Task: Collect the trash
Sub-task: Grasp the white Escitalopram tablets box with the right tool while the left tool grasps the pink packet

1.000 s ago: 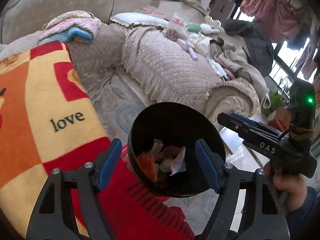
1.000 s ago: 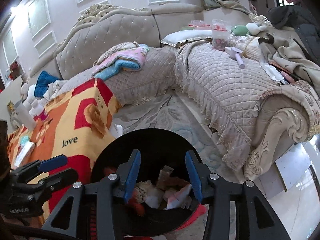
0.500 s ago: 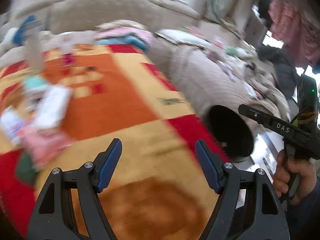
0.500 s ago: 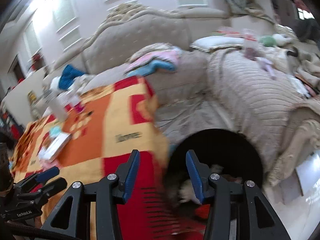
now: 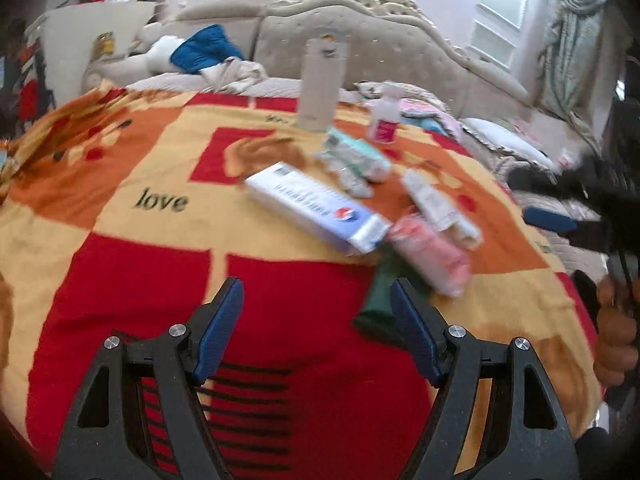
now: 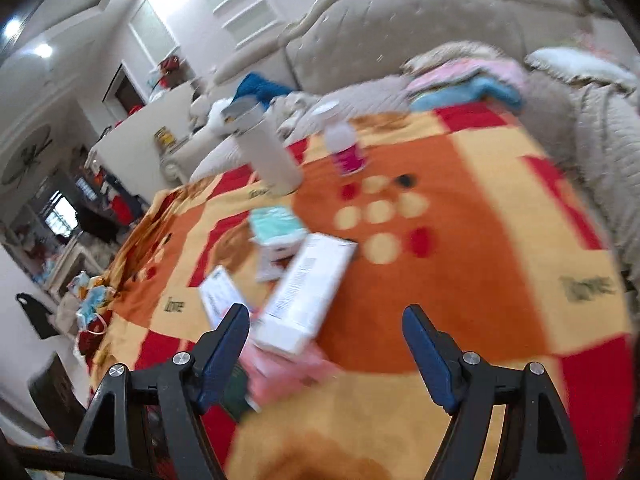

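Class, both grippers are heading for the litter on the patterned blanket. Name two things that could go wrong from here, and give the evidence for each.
1. The right gripper, its jaws opening and empty, could sweep up several items at once: the white box overlaps the pink packet.
2. Reaching deeper might topple the upright tall white bottle or small bottle behind the litter.

Red-orange-yellow blanket [image 5: 160, 264] printed "love", tall white tumbler [image 5: 322, 84] upright, small pink-labelled bottle [image 5: 385, 117] beside it, tufted beige sofa [image 5: 400, 48] behind (blue cloth [image 5: 206, 48] heaped there).
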The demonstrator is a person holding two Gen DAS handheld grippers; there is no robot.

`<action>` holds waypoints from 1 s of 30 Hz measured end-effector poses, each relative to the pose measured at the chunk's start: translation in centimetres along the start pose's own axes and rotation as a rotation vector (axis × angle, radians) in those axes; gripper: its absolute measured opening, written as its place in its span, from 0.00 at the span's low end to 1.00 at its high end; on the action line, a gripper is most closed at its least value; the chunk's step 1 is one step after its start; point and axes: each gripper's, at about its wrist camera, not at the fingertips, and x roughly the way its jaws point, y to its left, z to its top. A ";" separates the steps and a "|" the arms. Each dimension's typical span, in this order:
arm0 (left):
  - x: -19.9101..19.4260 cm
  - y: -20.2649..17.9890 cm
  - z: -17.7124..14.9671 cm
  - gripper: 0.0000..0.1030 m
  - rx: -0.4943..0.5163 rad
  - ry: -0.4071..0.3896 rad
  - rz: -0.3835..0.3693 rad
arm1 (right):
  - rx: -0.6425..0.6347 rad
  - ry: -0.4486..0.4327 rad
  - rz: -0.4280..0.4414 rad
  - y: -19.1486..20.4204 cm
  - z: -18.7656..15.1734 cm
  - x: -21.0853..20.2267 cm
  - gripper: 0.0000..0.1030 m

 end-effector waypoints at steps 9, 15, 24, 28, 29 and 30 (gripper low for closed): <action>1.1 1.4 -0.1 0.73 -0.089 0.058 -0.101 | 0.065 0.119 -0.043 0.8 1.2 7.0 0.45; 0.5 -0.2 0.8 0.73 -0.073 0.061 -0.137 | -0.064 0.030 -0.096 1.2 0.5 3.1 0.43; 3.9 -7.0 3.3 0.73 -0.037 0.155 -0.184 | -0.185 -0.011 -0.220 -5.0 -4.9 -3.3 0.43; 5.7 -8.6 4.3 0.73 -0.052 0.156 -0.129 | -0.133 -0.012 -0.172 -7.4 -6.5 -3.4 0.43; 6.1 -8.6 4.5 0.73 -0.058 0.156 -0.125 | -0.126 -0.034 -0.159 -7.5 -6.4 -3.7 0.43; 6.3 -8.8 4.7 0.72 -0.066 0.152 -0.120 | -0.131 -0.045 -0.153 -7.5 -6.3 -3.8 0.43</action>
